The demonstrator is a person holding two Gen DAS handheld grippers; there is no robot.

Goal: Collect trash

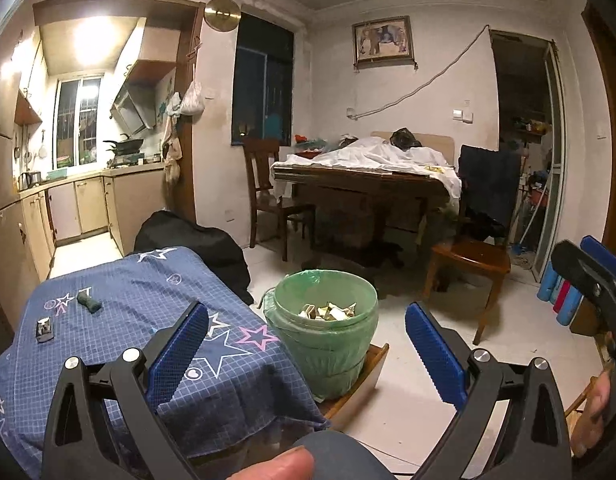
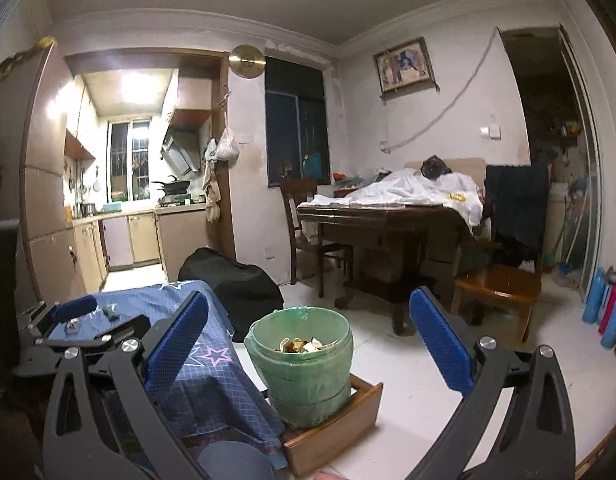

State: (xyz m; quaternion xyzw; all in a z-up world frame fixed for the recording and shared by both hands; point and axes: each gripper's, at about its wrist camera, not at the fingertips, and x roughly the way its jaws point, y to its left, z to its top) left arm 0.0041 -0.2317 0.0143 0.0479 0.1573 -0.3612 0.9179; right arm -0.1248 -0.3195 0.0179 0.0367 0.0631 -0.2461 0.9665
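A green-bagged trash bin [image 1: 326, 344] stands on a wooden tray on the floor, holding several crumpled scraps [image 1: 328, 312]; it also shows in the right wrist view [image 2: 301, 364]. On the blue star-patterned cloth [image 1: 119, 320] lie a small dark green piece [image 1: 89, 303] and a small dark box-like piece [image 1: 45, 329]. My left gripper [image 1: 305, 344] is open and empty, held before the bin. My right gripper [image 2: 308, 340] is open and empty too. The right gripper shows at the right edge of the left wrist view [image 1: 592, 280]; the left gripper shows at the left over the cloth in the right wrist view [image 2: 81, 326].
A black bag [image 1: 195, 248] lies behind the cloth-covered table. A wooden dining table [image 1: 360, 180] with white cloth, chairs [image 1: 468, 264] and a kitchen doorway [image 1: 87, 160] stand beyond. Coloured bottles [image 2: 608, 308] stand by the right wall. White tiled floor [image 1: 408, 400] surrounds the bin.
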